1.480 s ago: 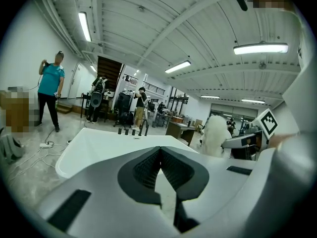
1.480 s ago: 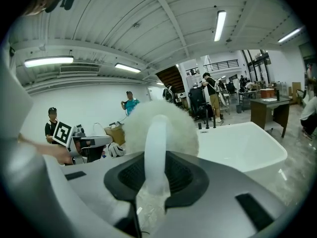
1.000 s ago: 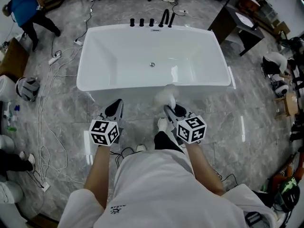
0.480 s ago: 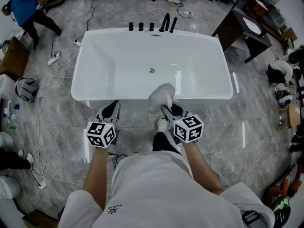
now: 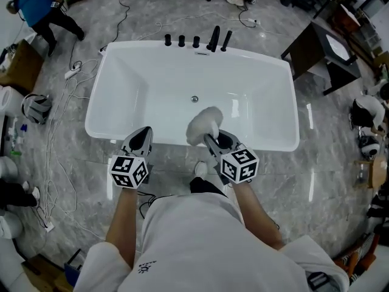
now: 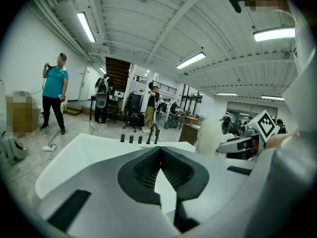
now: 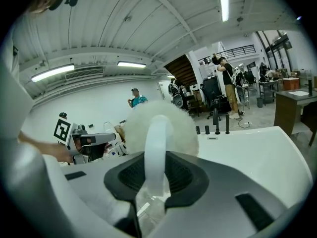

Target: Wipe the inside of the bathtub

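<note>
Moved: against a second ago, the brush has come up from below the rim to stand over the near edge of the bathtub. The tub now lies closer under the head view.
Right fingers: clamped on the brush's white handle, which runs up between them to the fluffy white head.
Left fingers: together at the tips, with nothing between them.
Right gripper: above the near rim, right of the middle, pointing into the tub.
Left gripper: level with the right one at the near rim, apart from the brush and idle.
Brush head: over the inner near wall; I cannot tell if it touches the wall.
Bathtub: white and empty, with the drain mid-bottom and black taps on the far rim.
Around: grey marble floor, loose cables at the left, and a person in a blue top at the far left corner.
Step in hand: by my reading this is the approach. The brush has reached the tub and wiping has not yet begun.
Next move: it likely calls for lowering the head onto the near wall. The person would then lean in and sweep along the walls and bottom toward the drain, keeping a firm grip on the handle.
</note>
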Demonstrator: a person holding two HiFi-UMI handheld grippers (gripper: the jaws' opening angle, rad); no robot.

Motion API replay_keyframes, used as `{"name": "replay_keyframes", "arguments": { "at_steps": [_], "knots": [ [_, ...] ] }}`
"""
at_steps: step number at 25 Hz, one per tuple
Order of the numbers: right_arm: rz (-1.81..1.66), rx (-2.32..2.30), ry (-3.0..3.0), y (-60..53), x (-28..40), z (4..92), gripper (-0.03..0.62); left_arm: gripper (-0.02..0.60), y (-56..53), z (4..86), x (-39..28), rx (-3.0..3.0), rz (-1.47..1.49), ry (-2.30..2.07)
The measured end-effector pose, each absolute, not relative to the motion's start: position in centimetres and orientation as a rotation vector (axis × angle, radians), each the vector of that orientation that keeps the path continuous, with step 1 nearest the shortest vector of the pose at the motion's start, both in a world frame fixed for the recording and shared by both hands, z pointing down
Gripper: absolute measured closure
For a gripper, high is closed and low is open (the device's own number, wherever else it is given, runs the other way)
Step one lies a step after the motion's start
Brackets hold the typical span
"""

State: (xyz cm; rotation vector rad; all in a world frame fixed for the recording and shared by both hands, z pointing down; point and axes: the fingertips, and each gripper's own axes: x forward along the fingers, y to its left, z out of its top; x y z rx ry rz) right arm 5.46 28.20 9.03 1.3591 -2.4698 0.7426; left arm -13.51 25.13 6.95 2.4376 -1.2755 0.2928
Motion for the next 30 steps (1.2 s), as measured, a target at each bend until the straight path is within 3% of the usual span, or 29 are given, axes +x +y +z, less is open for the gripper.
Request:
{"name": "replay_keyframes", "arguments": {
  "at_steps": [12,30],
  "knots": [
    [0.795,1.166,-2.508,20.4,11.7,12.0,0.494,0.571,18.6,8.0,-7.0,2.343,0.353,-1.424],
    [0.830,1.030,-2.547,16.3,8.5,14.7,0.494,0.572,17.2,10.4,-11.2,2.204,0.431,-1.571]
  ]
}}
